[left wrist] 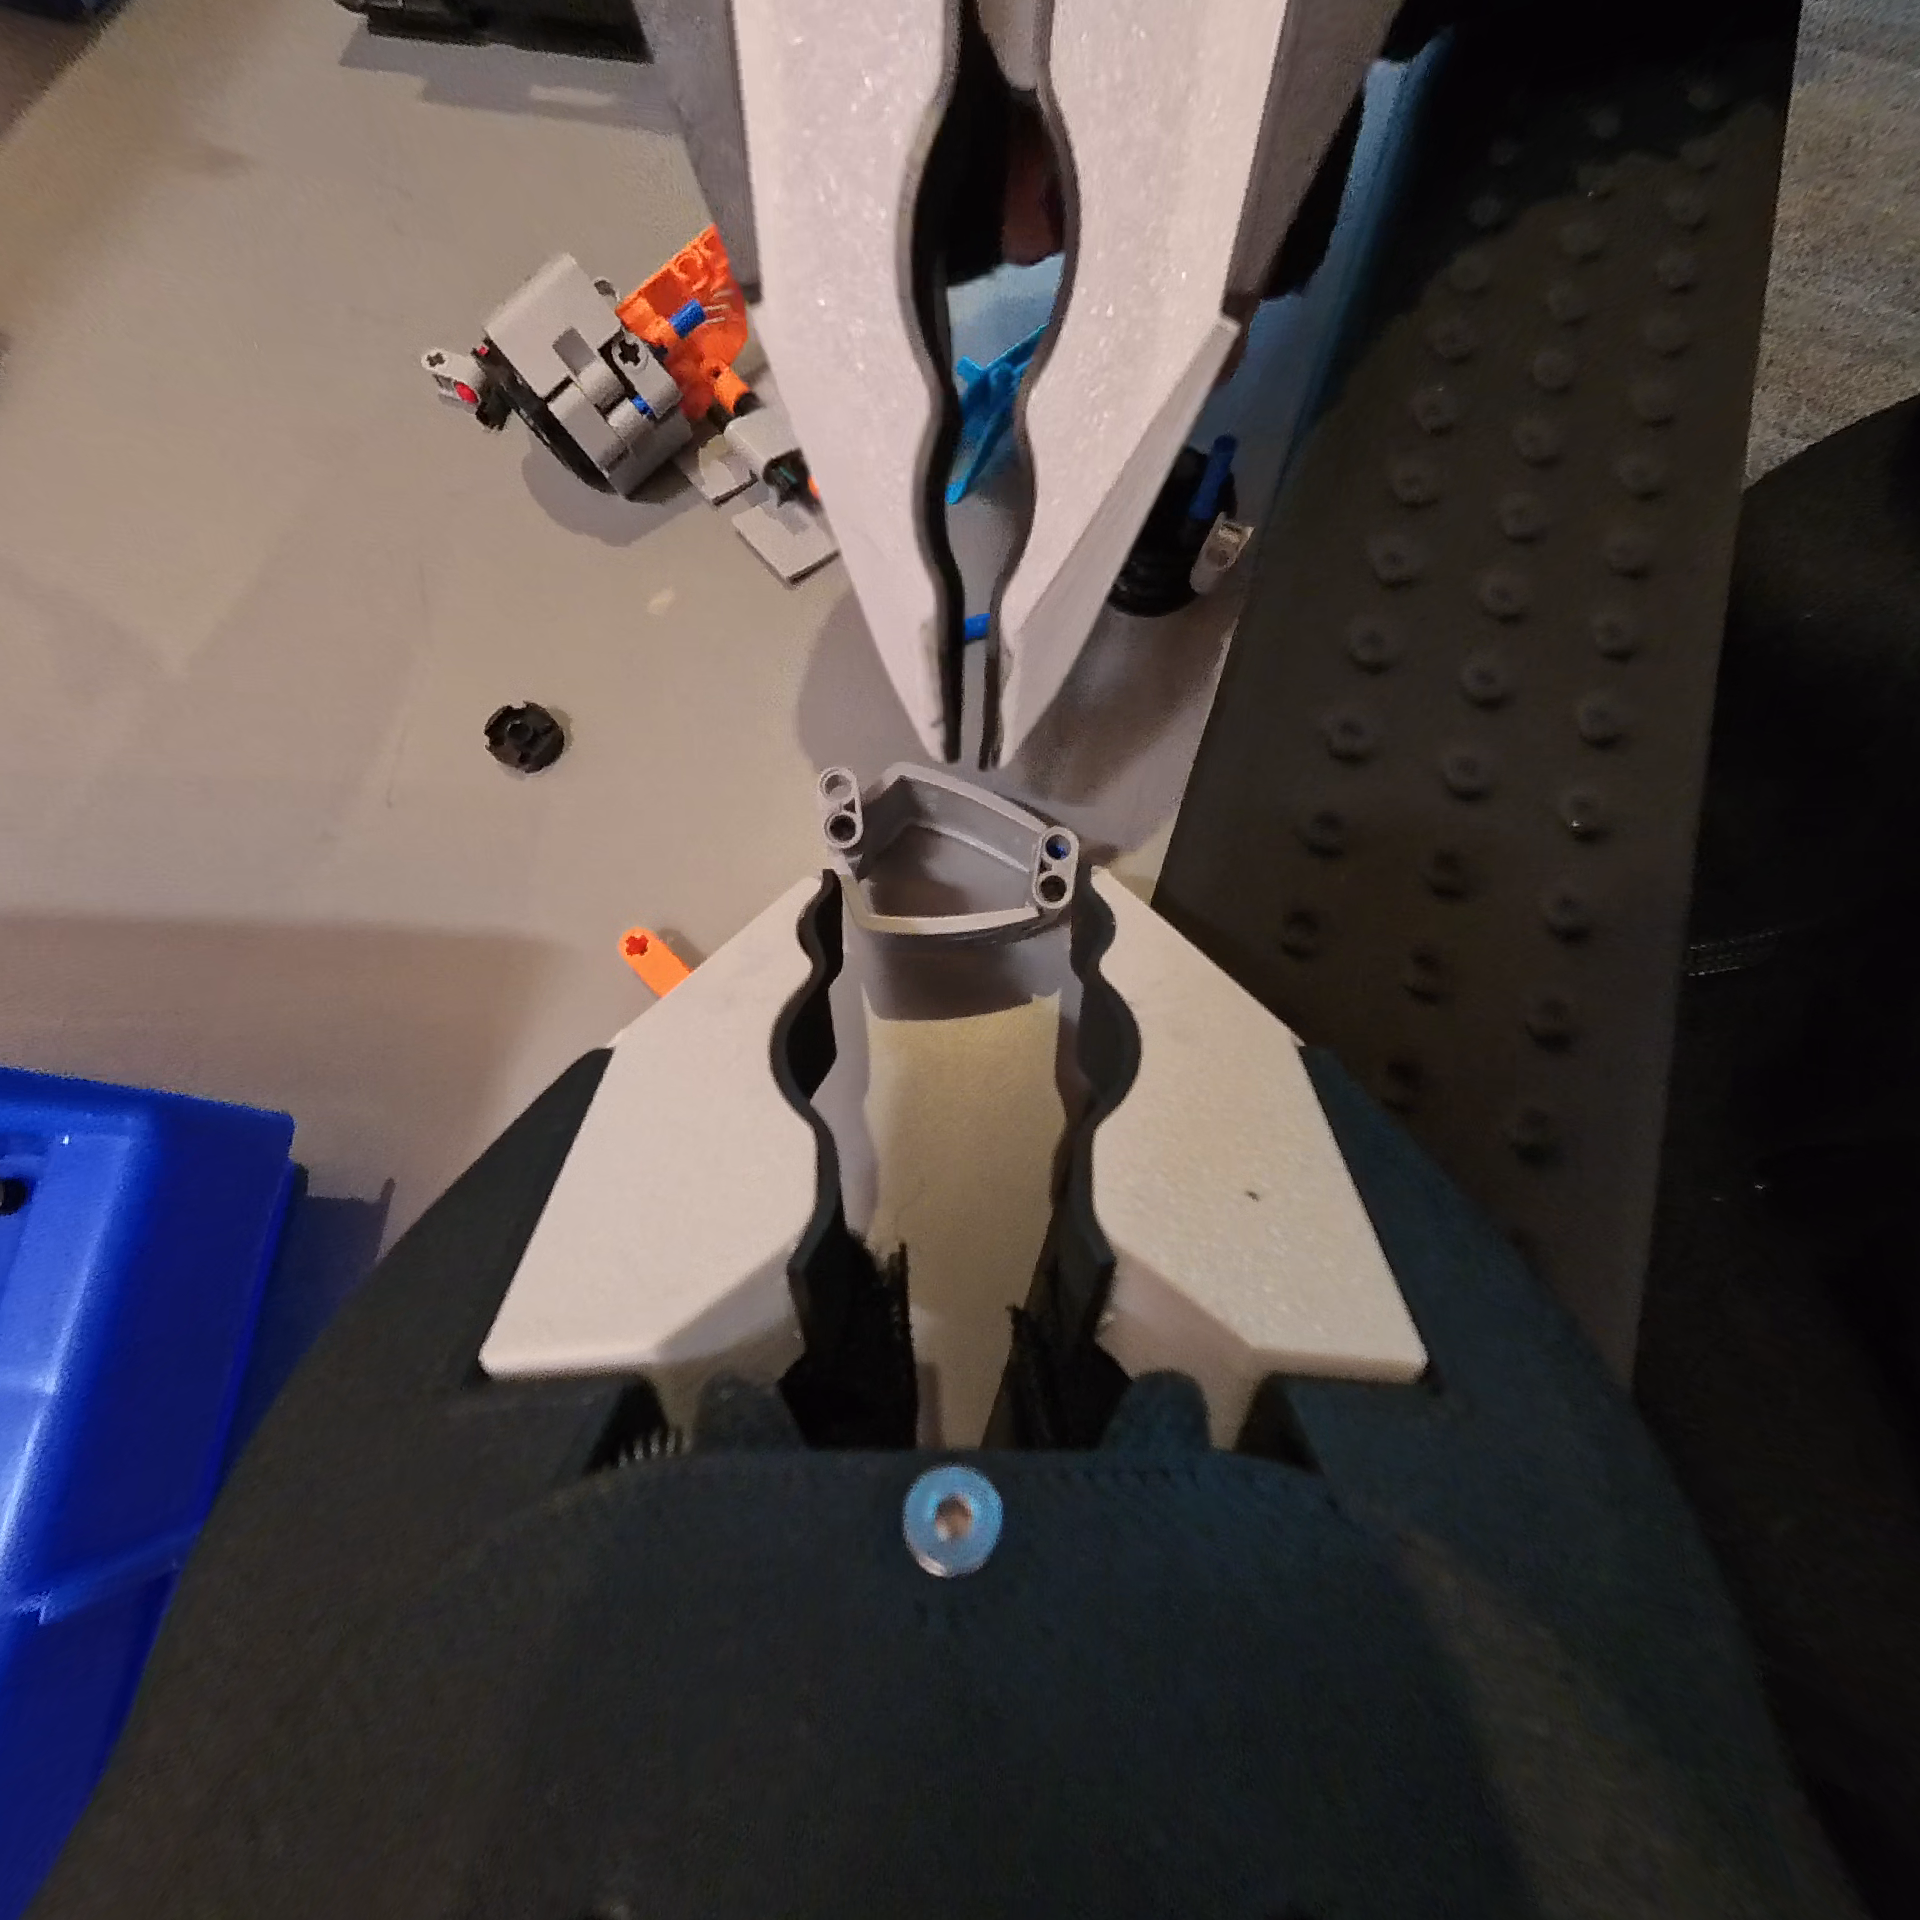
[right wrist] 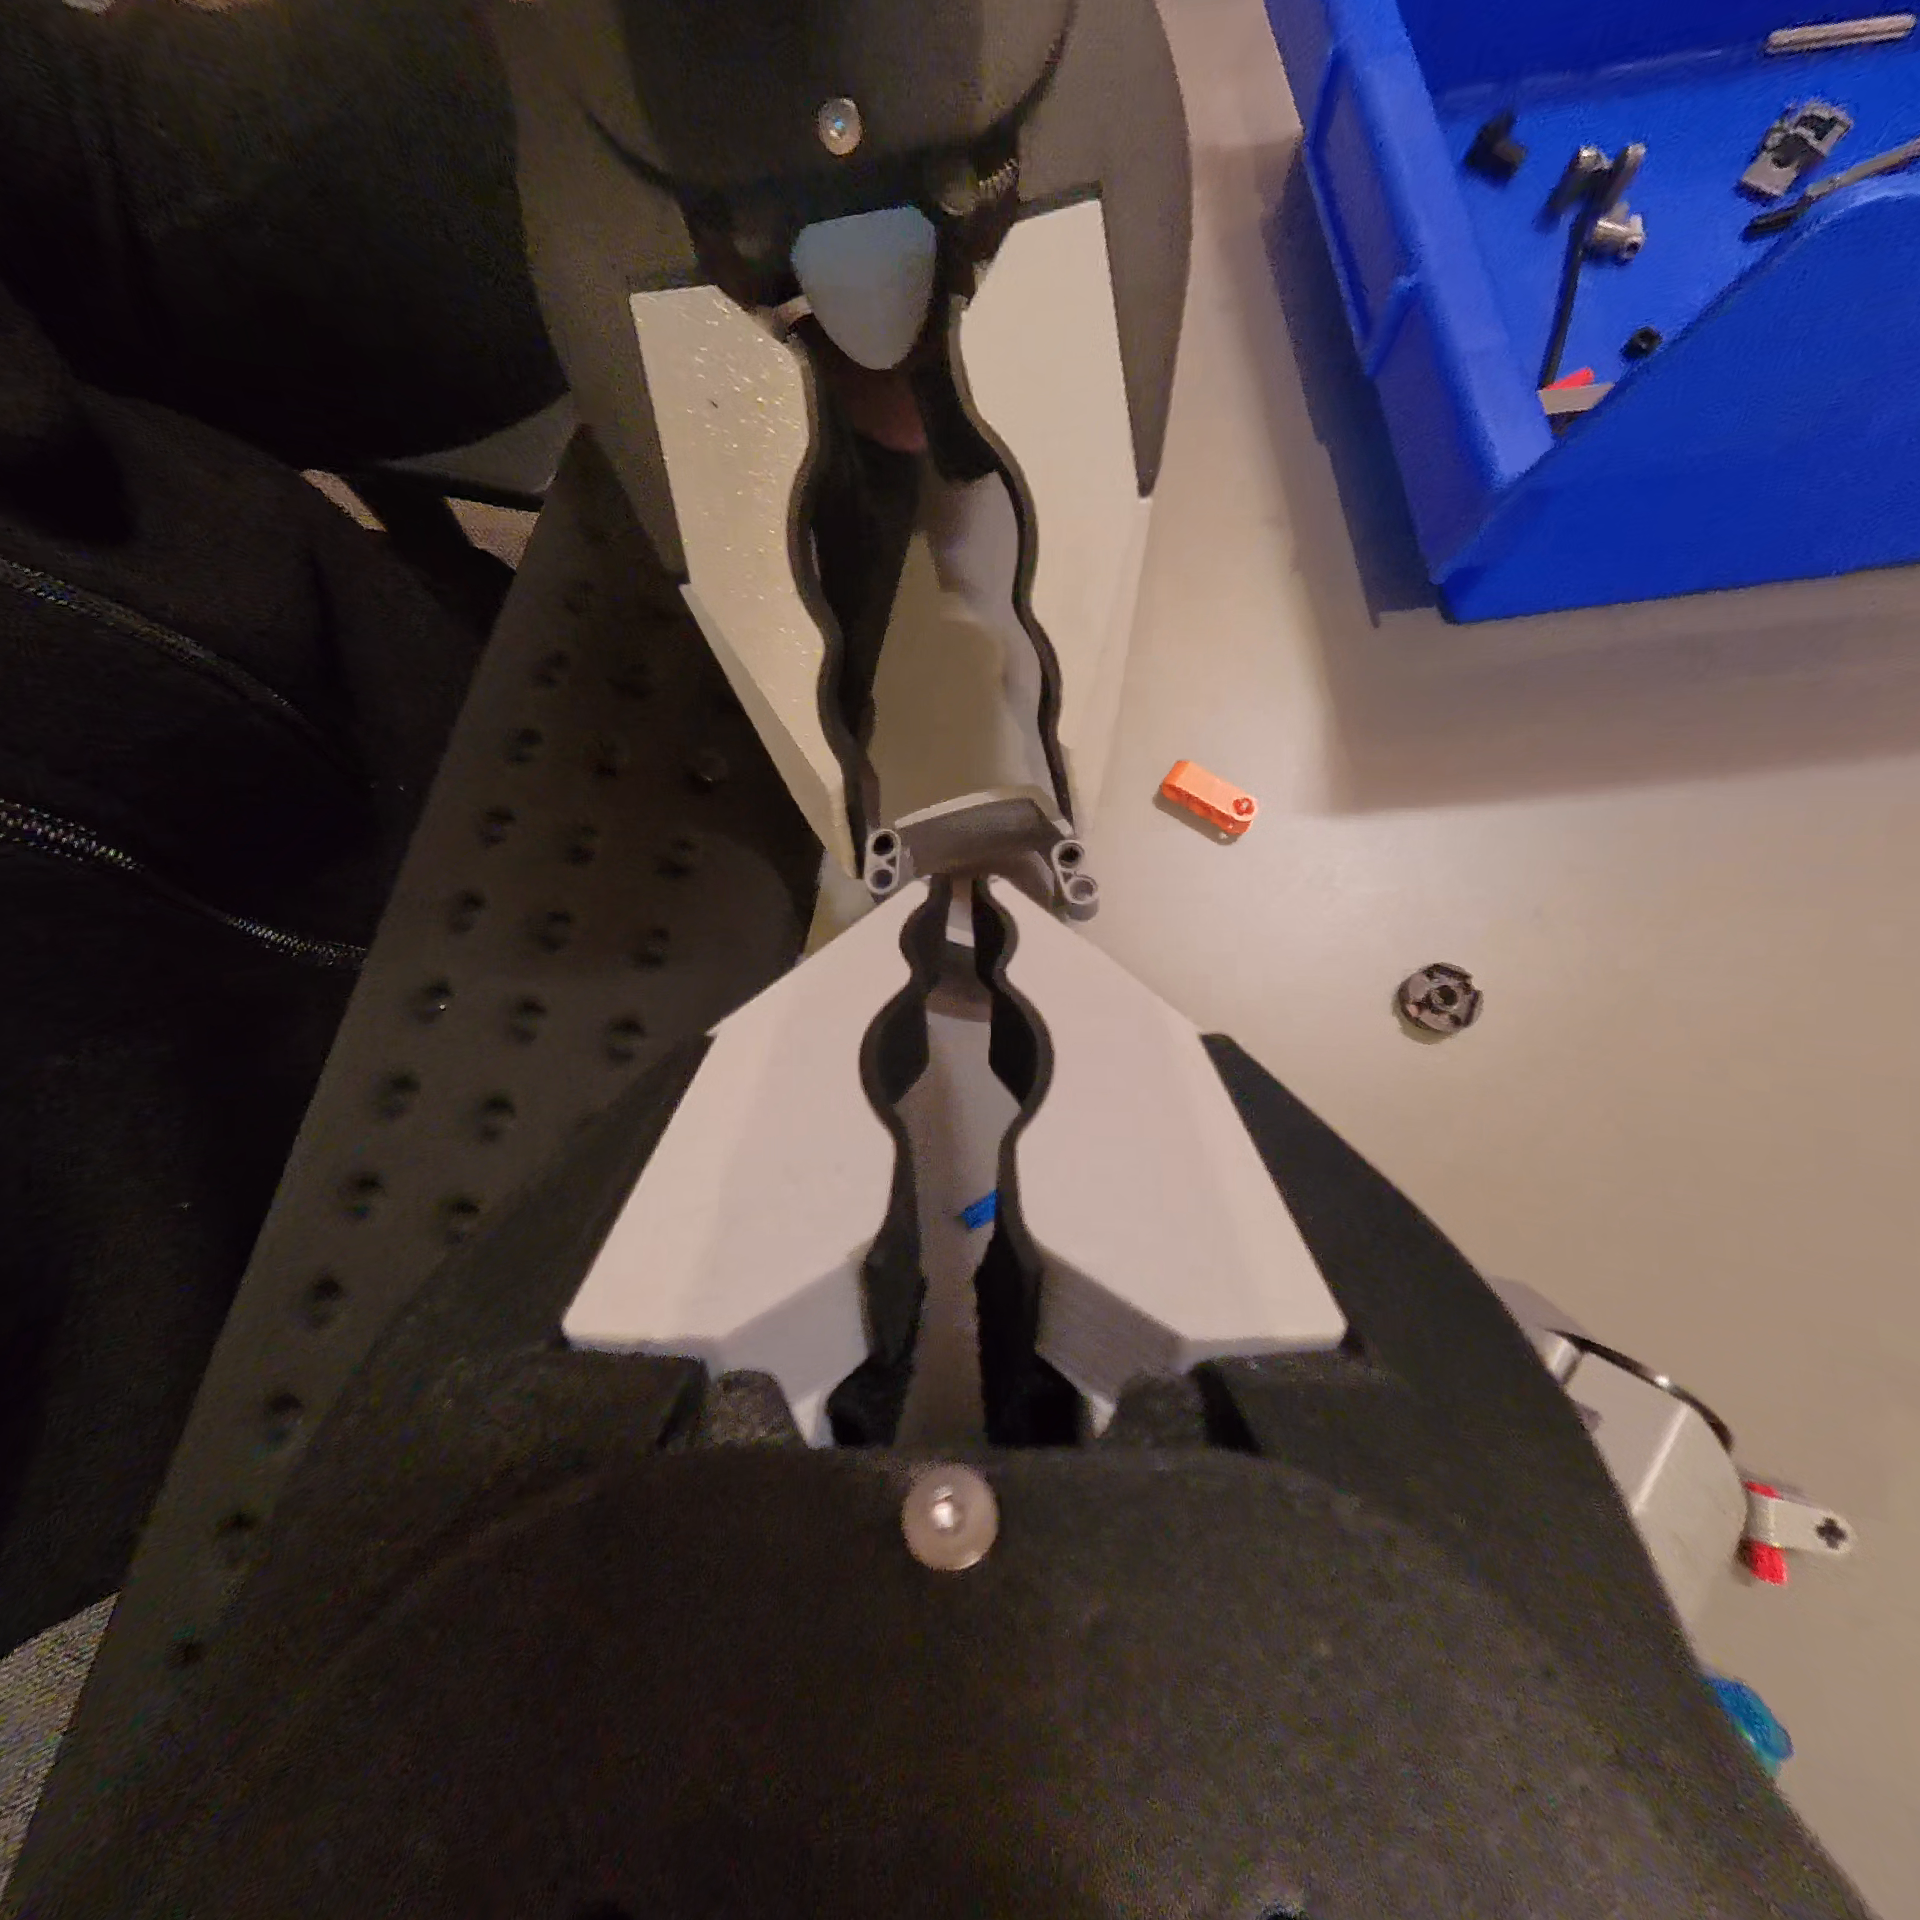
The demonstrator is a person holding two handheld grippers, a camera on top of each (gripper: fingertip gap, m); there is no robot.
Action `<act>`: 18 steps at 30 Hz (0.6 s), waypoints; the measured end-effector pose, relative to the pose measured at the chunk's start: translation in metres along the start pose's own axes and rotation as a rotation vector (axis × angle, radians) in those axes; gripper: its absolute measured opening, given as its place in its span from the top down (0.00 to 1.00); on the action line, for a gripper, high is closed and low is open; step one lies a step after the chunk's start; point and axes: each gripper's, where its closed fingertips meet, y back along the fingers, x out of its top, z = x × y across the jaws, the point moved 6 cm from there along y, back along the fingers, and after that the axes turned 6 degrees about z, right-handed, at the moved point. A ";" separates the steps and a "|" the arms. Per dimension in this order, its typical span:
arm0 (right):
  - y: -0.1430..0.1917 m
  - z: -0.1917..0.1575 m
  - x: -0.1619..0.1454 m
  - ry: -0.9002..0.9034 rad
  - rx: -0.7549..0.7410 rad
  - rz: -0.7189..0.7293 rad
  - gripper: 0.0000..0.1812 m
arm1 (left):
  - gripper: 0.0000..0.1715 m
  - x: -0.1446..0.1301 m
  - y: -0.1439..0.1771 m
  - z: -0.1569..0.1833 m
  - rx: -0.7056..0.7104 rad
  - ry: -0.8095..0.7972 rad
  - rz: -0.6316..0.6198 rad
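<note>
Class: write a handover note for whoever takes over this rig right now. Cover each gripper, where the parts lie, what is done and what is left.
Left gripper: shut on grey curved panel.
Right gripper: nearly shut, tips at the panel's edge; grip unclear.
Loose on table: orange beam, black round piece, grey-orange assembly.
Blue bin holds small parts.
Done: panel lifted.
Left: not evident.
</note>
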 end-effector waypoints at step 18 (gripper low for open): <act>-0.006 0.002 -0.010 -0.095 0.105 0.041 0.94 | 0.75 0.006 -0.005 -0.001 -0.004 -0.003 -0.048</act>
